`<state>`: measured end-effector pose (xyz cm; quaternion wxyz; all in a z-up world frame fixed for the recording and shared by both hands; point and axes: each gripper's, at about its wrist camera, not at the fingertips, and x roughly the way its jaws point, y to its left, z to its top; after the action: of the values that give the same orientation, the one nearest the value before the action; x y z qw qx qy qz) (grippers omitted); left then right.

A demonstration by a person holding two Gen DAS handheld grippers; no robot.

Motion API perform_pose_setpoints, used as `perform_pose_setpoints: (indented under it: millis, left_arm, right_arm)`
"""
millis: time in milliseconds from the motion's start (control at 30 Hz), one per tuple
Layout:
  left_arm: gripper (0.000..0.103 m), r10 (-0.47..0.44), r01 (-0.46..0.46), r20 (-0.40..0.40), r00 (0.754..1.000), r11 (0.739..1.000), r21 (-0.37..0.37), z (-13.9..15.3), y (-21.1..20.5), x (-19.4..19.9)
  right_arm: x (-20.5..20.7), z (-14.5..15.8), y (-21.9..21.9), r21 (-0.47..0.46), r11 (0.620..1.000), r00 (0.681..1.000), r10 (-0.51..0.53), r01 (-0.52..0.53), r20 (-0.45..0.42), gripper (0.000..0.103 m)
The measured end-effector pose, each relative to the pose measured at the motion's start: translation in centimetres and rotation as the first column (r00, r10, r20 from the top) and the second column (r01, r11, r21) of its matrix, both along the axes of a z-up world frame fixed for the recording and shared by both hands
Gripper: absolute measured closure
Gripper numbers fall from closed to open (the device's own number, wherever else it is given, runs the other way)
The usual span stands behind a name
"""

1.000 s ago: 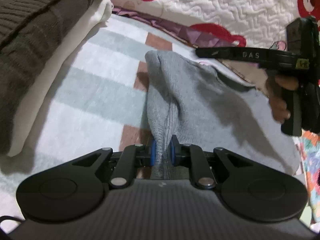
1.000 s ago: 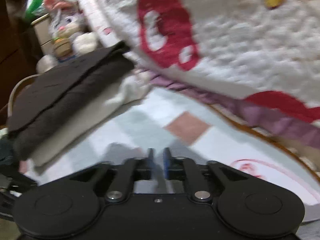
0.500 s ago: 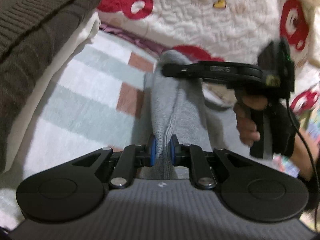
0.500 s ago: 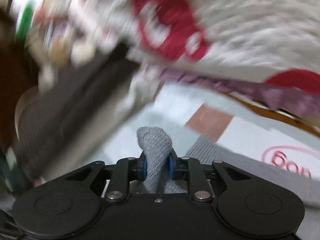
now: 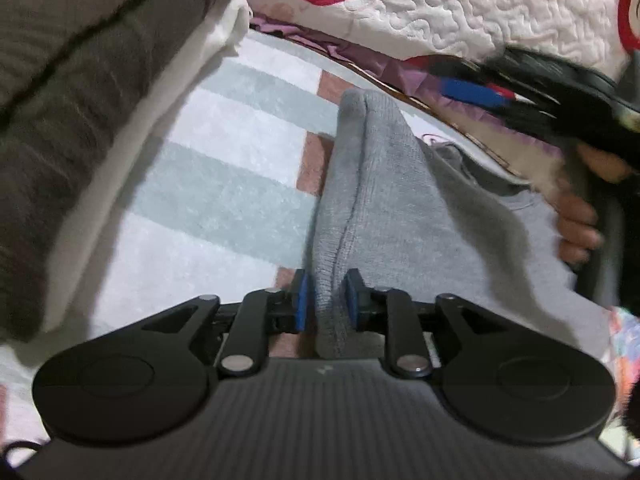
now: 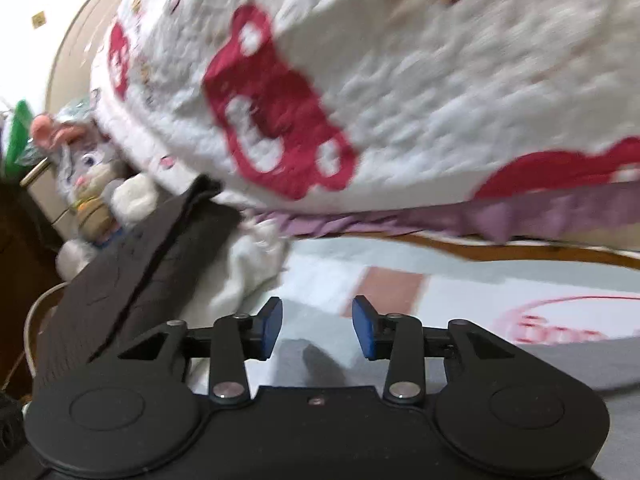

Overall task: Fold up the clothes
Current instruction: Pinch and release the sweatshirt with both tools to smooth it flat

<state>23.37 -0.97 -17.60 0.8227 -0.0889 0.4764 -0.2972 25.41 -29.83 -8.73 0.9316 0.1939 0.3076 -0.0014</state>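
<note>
A grey knit garment [image 5: 384,184] lies folded on a striped blanket [image 5: 224,160]. My left gripper [image 5: 325,300] is shut on the near edge of the garment's fold. In the left wrist view my right gripper [image 5: 500,92] is blurred at the upper right, above the garment's far end, with the hand holding it below. In the right wrist view my right gripper [image 6: 317,326] is open and empty above the blanket [image 6: 328,280]; a strip of the grey garment [image 6: 560,364] shows at the lower right.
A stack of folded dark brown knitwear [image 5: 72,92] over a white garment [image 5: 132,152] lies at the left, also in the right wrist view [image 6: 140,272]. A white quilt with red prints [image 6: 360,100] rises behind. A plush toy [image 6: 92,184] sits far left.
My right gripper closed on the grey garment's far end, carried it over, then opened, let it go and lifted away. My left gripper kept its hold.
</note>
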Motion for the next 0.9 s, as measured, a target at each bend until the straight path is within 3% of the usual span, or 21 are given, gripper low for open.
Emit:
perform_pose_setpoints:
  millis: [100, 167, 200, 333, 400, 467, 500, 600, 667, 800, 900]
  left_arm:
    - [0.08, -0.001, 0.004, 0.087, 0.996, 1.0, -0.029, 2.1, 0.7, -0.8]
    - [0.079, -0.019, 0.029, 0.164, 0.986, 0.998, -0.063, 3.6, 0.5, -1.4]
    - [0.078, -0.032, 0.049, 0.194, 0.981, 0.995, -0.084, 4.2, 0.2, -1.7]
    - [0.071, -0.156, 0.19, 0.231, 0.96, 0.973, -0.134, 4.2, -3.4, -2.6]
    - [0.069, -0.214, 0.223, 0.212, 0.954, 0.975, -0.018, 2.8, -6.2, -3.0]
    - [0.07, -0.213, 0.193, 0.16, 0.964, 0.972, 0.132, 0.7, -8.2, -2.8]
    - [0.07, -0.203, 0.182, 0.149, 0.968, 0.973, 0.145, 0.1, -8.3, -2.8]
    - [0.072, -0.187, 0.163, 0.147, 0.971, 0.974, 0.158, 0.6, -7.8, -2.7]
    - [0.075, -0.183, 0.151, 0.164, 0.969, 0.97, 0.188, 0.7, -7.7, -2.9]
    - [0.075, -0.157, 0.13, 0.161, 0.974, 0.978, 0.165, 0.4, -7.5, -3.0]
    - [0.076, -0.154, 0.126, 0.173, 0.973, 0.979, 0.158, 0.5, -7.5, -3.0]
  right_arm:
    - [-4.7, 0.9, -0.8, -0.123, 0.992, 0.998, -0.033, 0.027, -0.045, 0.058]
    - [-8.0, 1.0, -1.2, -0.212, 0.976, 0.995, -0.067, 0.05, -0.074, 0.049]
    - [-9.8, 0.7, -1.8, -0.253, 0.965, 0.991, -0.092, 0.065, -0.096, 0.044]
    - [-15.9, -1.0, -6.3, -0.404, 0.906, 0.957, -0.216, 0.123, -0.193, 0.043]
    - [-18.0, -1.5, -9.3, -0.447, 0.874, 0.927, -0.309, 0.19, -0.211, 0.043]
    - [-19.7, -1.7, -12.0, -0.476, 0.836, 0.886, -0.41, 0.272, -0.214, 0.043]
    - [-20.5, -1.8, -13.4, -0.489, 0.814, 0.862, -0.459, 0.312, -0.214, 0.043]
    - [-22.4, -1.1, -17.2, -0.464, 0.786, 0.822, -0.537, 0.407, -0.189, 0.038]
    - [-23.1, -1.0, -19.2, -0.45, 0.796, 0.825, -0.53, 0.405, -0.195, 0.036]
    - [-23.9, -1.4, -22.7, -0.422, 0.812, 0.825, -0.522, 0.403, -0.217, 0.031]
    - [-23.6, -3.5, -26.0, -0.305, 0.836, 0.807, -0.533, 0.457, -0.253, 0.029]
